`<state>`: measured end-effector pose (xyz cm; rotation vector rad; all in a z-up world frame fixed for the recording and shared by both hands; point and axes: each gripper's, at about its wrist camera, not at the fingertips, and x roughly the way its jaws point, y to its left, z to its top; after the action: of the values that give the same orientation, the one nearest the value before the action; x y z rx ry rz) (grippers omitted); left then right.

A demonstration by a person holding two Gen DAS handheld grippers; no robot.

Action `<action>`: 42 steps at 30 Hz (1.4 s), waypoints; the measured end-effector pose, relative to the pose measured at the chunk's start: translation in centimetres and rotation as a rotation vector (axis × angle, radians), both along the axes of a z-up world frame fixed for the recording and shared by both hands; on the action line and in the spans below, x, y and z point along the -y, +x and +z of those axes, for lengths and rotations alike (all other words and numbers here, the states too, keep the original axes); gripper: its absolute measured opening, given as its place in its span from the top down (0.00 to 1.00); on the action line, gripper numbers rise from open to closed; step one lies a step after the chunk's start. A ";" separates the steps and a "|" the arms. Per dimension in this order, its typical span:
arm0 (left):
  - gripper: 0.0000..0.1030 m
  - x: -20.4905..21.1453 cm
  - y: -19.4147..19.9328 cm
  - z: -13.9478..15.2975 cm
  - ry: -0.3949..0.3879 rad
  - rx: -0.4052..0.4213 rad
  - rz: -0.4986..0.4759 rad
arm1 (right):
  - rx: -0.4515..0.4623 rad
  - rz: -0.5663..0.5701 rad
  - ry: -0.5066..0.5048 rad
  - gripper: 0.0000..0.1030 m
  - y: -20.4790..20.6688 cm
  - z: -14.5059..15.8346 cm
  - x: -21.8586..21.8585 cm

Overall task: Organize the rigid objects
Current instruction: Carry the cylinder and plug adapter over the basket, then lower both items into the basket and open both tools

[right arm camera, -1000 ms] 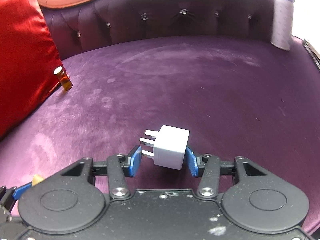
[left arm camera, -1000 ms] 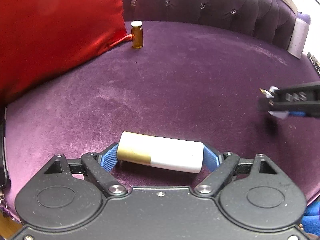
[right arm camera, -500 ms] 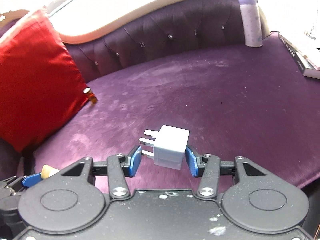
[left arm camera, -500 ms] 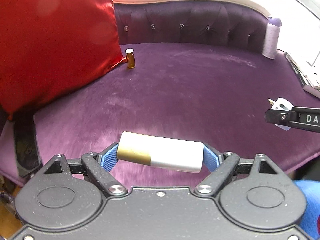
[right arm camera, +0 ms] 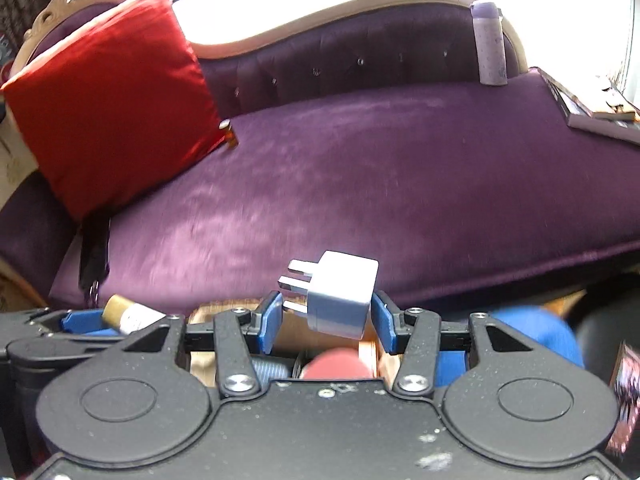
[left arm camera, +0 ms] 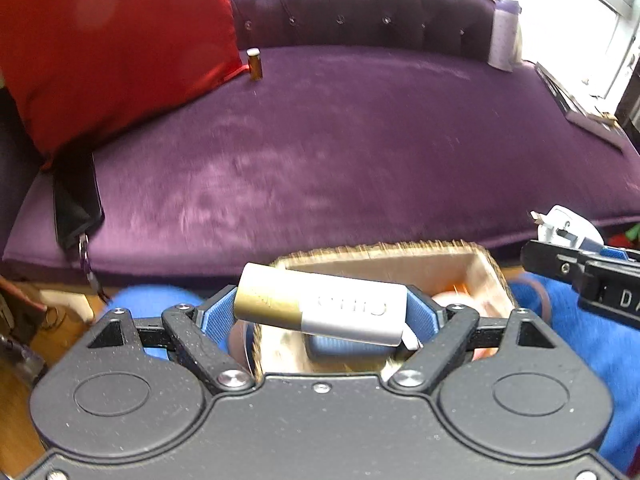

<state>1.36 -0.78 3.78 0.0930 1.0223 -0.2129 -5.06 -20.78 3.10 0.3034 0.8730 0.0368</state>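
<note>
- Purple velvet covers the sofa seat [left arm camera: 360,128], which fills the upper half of both wrist views, with a tufted backrest [left arm camera: 360,16] behind it.
- Left claw [left arm camera: 320,314] grips a white-and-gold cylinder [left arm camera: 320,312] end to end, its blue pads [left arm camera: 218,316] pressed on both ends; the cylinder lies crosswise and slightly tilted, gold end to the left in the left wrist view.
- Right claw [right arm camera: 326,316] is clamped on a white plug adapter [right arm camera: 340,300], blue pads touching its two sides, the metal prongs [right arm camera: 294,286] sticking out to the left in the right wrist view.
- Both held things hang off the seat, in front of its front edge, above a wooden box [left arm camera: 480,272] that sits low in front of the sofa.
- Inside the box, things are blurred: something blue [left arm camera: 340,348] under the cylinder, a reddish round shape [right arm camera: 334,364] and a grey ribbed piece [right arm camera: 272,370] under the adapter.
- Blue fabric [left arm camera: 560,320] lies around the box on both sides.
- Small amber bottle with a white cap [left arm camera: 254,65] stands upright on the seat at the back, just beside the corner of a red cushion [left arm camera: 108,48] that leans on the left end of the sofa.
- Lilac flask [right arm camera: 489,42] stands upright at the right end, against the backrest.
- Dark books [right arm camera: 592,114] lie flat near the seat's right edge.
- Black strap with a metal ring [left arm camera: 78,208] hangs over the seat's left front corner, under the cushion.
</note>
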 end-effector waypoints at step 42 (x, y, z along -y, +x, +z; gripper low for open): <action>0.21 -0.2 -2.1 -2.6 0.035 -0.035 0.062 | -0.015 0.026 -0.047 0.53 -3.4 -2.3 -0.8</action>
<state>-0.71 -0.56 1.22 0.0894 1.0628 -0.1405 -8.47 -19.97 0.75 0.2491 0.8912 0.0379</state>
